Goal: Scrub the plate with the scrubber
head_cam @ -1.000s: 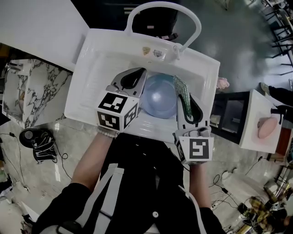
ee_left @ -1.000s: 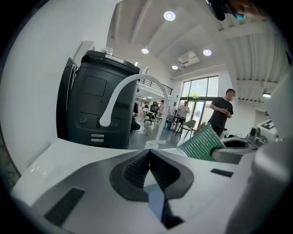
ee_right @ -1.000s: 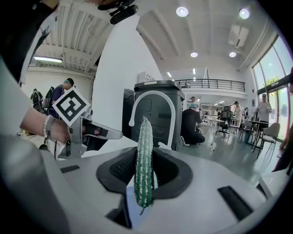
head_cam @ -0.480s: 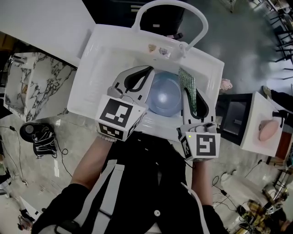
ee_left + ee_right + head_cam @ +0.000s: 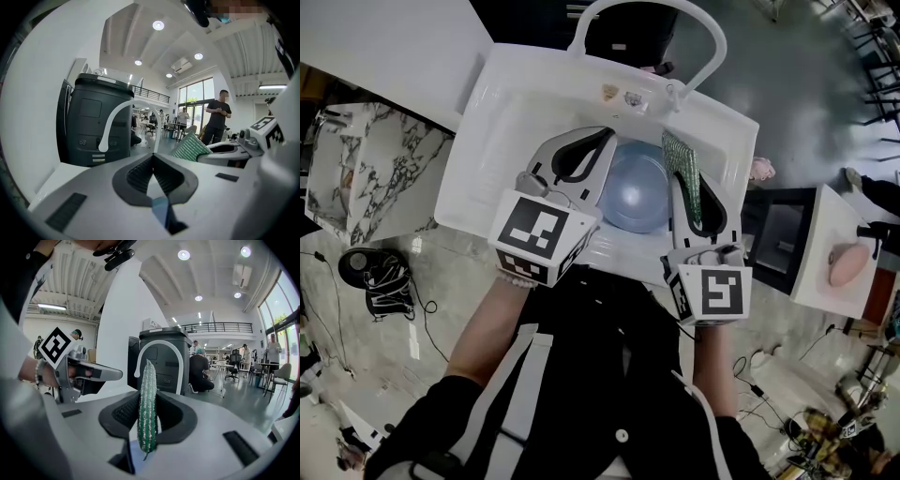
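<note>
From the head view, my left gripper (image 5: 602, 141) sits at the left edge of the blue plate (image 5: 633, 192), and its jaws are closed onto that rim. The plate lies just to the right of those jaws, over the white sink (image 5: 511, 112). My right gripper (image 5: 682, 183) is on the plate's other side, clamped on the green scrubber (image 5: 678, 155). The scrubber sticks out past the jaw tips and lies along the plate's right rim. I cannot tell from here whether it touches the plate. A white arched pipe (image 5: 717, 45) rises from the sink's far edge, ahead of both grippers.

In the left gripper view my jaws (image 5: 153, 157) are pressed together. A thin blue edge of the plate (image 5: 159, 211) is pinched low between them, close to the camera. To my right the scrubber (image 5: 190, 147) pokes out of the other gripper. Ahead stands a dark bin (image 5: 96, 122), and a person (image 5: 218, 117) stands far off to its right.

In the right gripper view my jaws (image 5: 148, 394) squeeze the scrubber (image 5: 147, 404) edge-on, so it stands upright between the pads and reaches beyond their tips. To my left the other gripper (image 5: 96, 376) points the same way as mine. The plate itself is out of sight here.
</note>
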Motion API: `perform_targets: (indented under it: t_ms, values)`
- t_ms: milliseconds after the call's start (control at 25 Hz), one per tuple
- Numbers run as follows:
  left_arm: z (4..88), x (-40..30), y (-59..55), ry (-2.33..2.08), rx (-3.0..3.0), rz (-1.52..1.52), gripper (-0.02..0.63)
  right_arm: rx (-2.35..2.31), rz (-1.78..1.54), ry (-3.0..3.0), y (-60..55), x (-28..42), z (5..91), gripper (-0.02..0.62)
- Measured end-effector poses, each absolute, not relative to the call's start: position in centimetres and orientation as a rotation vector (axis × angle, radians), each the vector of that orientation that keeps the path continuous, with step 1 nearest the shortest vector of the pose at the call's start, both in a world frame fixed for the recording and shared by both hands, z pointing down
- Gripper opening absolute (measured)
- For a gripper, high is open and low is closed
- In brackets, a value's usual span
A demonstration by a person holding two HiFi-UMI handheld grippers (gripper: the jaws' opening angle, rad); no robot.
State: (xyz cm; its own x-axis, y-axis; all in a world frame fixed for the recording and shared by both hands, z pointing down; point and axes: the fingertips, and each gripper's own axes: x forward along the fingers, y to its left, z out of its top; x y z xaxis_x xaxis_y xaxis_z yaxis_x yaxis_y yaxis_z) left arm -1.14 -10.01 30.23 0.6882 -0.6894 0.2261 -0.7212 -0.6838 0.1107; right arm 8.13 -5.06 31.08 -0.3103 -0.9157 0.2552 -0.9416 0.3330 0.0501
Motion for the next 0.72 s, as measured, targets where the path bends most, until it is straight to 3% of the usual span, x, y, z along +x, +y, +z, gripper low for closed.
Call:
perform_targets:
  t_ms: [720]
  values:
    - [30.18, -0.89, -9.89, -1.131, 2.723, 0.253, 0.0, 1.67, 0.186, -2.34, -5.05, 8.09, 31.47, 0.095]
